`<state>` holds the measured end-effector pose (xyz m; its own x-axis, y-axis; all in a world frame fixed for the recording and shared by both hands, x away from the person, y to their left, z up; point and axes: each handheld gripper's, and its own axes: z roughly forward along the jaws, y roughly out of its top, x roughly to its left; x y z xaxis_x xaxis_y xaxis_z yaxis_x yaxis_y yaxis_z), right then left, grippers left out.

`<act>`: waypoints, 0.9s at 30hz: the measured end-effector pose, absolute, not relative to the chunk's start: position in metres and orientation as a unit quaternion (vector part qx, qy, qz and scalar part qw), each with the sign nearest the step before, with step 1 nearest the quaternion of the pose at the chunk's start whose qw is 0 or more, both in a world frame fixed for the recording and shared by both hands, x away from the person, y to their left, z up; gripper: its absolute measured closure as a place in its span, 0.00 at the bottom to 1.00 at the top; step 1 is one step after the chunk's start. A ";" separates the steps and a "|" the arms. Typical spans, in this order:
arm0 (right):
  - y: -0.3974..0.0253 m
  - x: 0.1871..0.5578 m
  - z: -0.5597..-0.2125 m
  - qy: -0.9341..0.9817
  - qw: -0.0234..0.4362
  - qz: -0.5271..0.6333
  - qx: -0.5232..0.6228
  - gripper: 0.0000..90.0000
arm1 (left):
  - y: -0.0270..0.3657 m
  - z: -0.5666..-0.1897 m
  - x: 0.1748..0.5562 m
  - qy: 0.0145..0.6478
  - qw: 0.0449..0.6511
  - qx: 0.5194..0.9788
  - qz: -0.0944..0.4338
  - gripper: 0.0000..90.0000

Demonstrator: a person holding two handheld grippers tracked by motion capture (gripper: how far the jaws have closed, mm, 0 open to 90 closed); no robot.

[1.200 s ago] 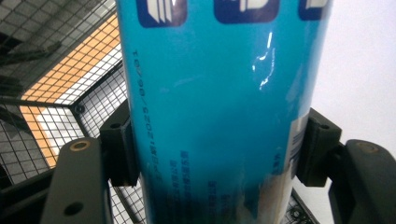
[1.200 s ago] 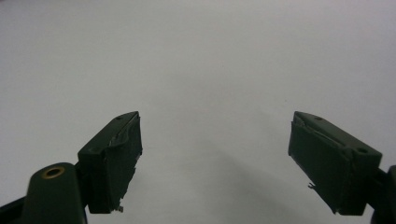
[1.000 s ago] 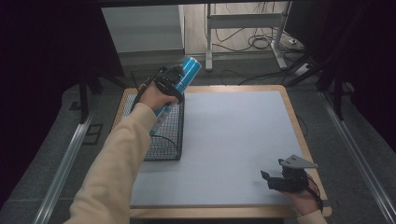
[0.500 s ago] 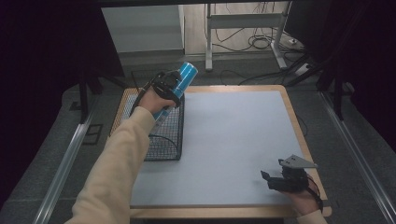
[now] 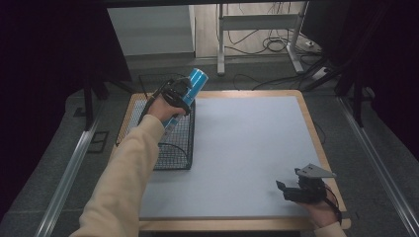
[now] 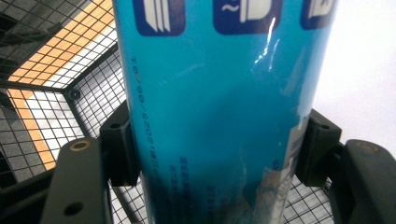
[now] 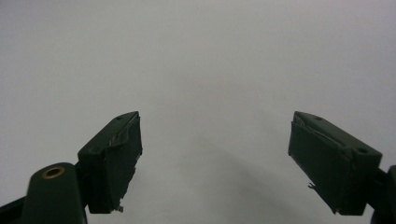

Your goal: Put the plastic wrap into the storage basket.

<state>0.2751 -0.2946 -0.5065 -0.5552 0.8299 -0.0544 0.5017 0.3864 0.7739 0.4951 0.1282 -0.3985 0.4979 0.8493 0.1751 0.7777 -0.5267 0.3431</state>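
Blue can held tilted above the wire basket, idle gripper parked near the front edge.

At lower right of the high view, the right gripper point(image 5: 300, 190) rests on the grey mat point(image 5: 247, 148), jaws wide apart and empty. At upper left, the left gripper point(image 5: 178, 95) clamps the blue can point(image 5: 193, 85) mid-body, likely for lowering in; the wire basket point(image 5: 173, 143) below looks unobstructed.

1 blue can point(image 5: 192, 88), 1 wire basket point(image 5: 174, 148), 2 hand-held grippers.
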 end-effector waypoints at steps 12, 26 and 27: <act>-0.295 0.275 -0.507 0.801 0.226 0.363 0.418 0.20 | 0.126 -0.410 0.508 0.472 0.103 0.860 0.161 0.35; -0.293 0.274 -0.506 0.802 0.226 0.364 0.415 0.20 | 0.129 -0.422 0.520 0.477 0.078 0.861 0.160 0.35; -0.293 0.274 -0.506 0.802 0.226 0.364 0.415 0.20 | 0.130 -0.423 0.521 0.480 0.078 0.859 0.159 0.35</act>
